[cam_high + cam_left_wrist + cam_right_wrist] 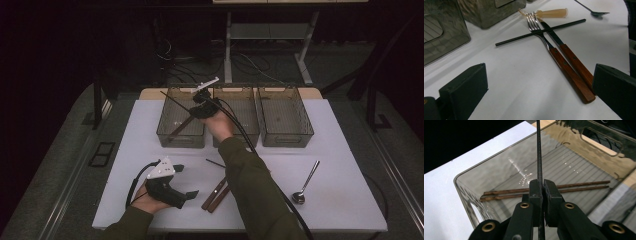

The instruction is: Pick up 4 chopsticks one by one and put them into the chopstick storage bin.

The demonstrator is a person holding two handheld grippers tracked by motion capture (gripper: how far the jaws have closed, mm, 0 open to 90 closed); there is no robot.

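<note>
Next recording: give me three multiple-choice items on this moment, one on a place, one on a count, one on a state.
1. Where is the black chopstick that the right tool grips?
A. Over the left bin
B. On the spoon
C. Under the table

2. How many clear bins stand in the row?
A. Two
B. Three
C. Five

3. How are the left tool's jaws?
A. Shut on the fork
B. Shut on nothing
C. Open

Key: 1 A, it is over the left bin holding two brown chopsticks; 2 B, three stand side by side in the high view; 3 C, bare table shows between them.
</note>
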